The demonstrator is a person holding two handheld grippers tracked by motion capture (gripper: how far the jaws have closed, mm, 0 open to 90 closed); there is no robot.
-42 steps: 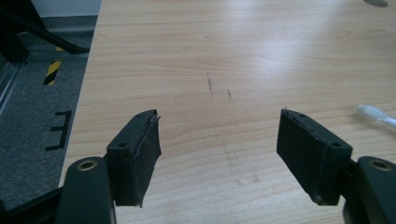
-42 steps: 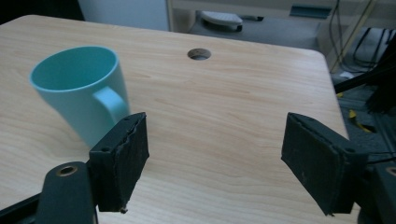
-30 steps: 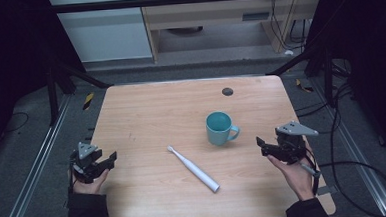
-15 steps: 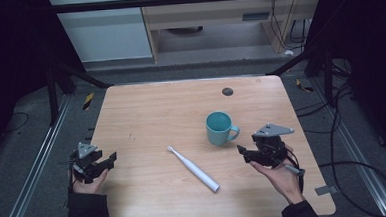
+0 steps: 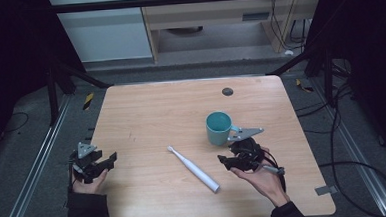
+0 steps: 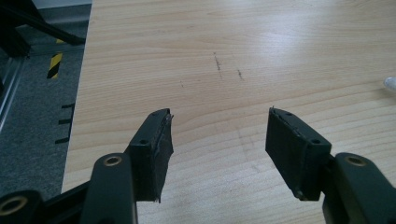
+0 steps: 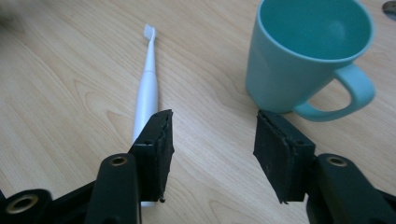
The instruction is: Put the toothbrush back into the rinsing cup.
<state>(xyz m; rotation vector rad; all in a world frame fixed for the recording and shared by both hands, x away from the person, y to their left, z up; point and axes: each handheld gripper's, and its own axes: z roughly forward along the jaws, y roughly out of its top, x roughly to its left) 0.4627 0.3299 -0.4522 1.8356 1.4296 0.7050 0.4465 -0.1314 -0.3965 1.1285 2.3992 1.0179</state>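
Note:
A white toothbrush (image 5: 193, 168) lies at a slant on the wooden table (image 5: 151, 115), its head toward the far left. A teal mug (image 5: 218, 127) stands upright to its right, handle pointing right. My right gripper (image 5: 223, 161) hovers just below the mug and right of the toothbrush's handle end. Its jaws have just been closing and stand apart with nothing between them. In the right gripper view (image 7: 210, 142) the toothbrush (image 7: 145, 88) runs past the left jaw and the mug (image 7: 303, 51) sits ahead at the right. My left gripper (image 5: 111, 159) rests open at the table's left edge, with bare wood between the jaws (image 6: 217, 140).
A small dark round disc (image 5: 227, 91) sits near the table's far edge. The table's left edge (image 6: 77, 107) drops to a grey floor with rails and a yellow-black strip (image 5: 88, 101). Cables trail on the floor at the right.
My right gripper has moved left from the table's right edge to just below the mug, and its jaws have narrowed. The left gripper has stayed put.

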